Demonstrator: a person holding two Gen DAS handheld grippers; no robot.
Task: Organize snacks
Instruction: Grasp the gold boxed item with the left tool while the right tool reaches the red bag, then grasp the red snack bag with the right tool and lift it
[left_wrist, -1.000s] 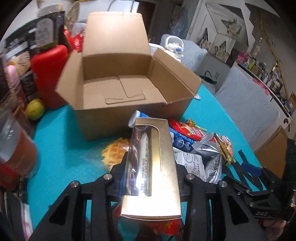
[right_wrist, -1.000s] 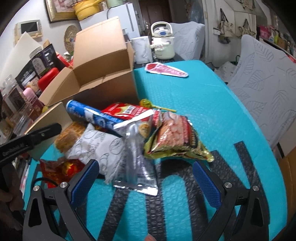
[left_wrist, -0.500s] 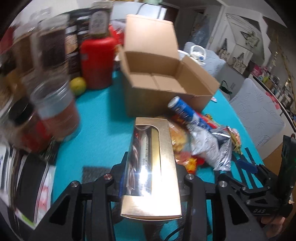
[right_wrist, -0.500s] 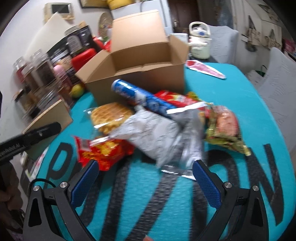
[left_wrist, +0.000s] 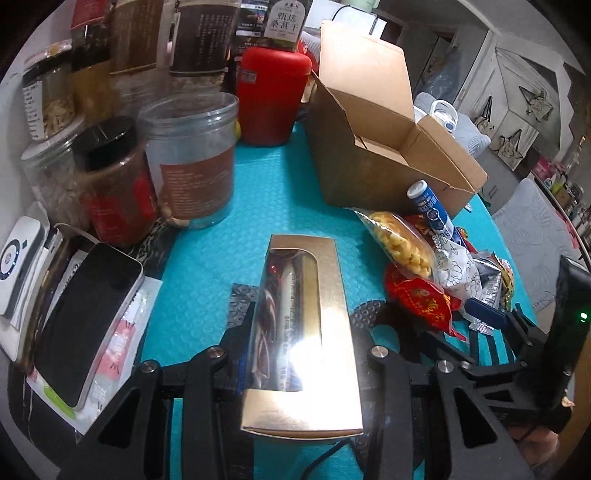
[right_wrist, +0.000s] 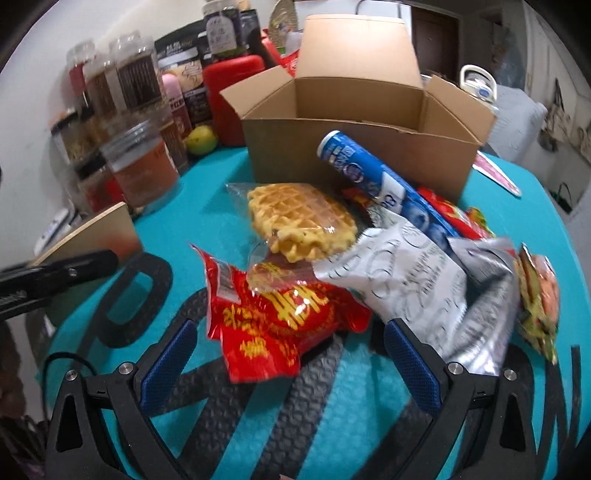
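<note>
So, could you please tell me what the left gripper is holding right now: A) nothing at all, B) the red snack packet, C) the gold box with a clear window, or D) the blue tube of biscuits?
C: in the left wrist view the left gripper is clamped on the gold box, its clear window facing up.

The gold box (left_wrist: 301, 332) is glossy card with a clear film window. Behind it, the cardboard box (right_wrist: 362, 110) is matt brown corrugated paper. The red packet (right_wrist: 280, 325) beside the gold box is shiny crinkled plastic. The teal table mat (left_wrist: 207, 251) under the gold box is dimpled, rubbery.
</note>
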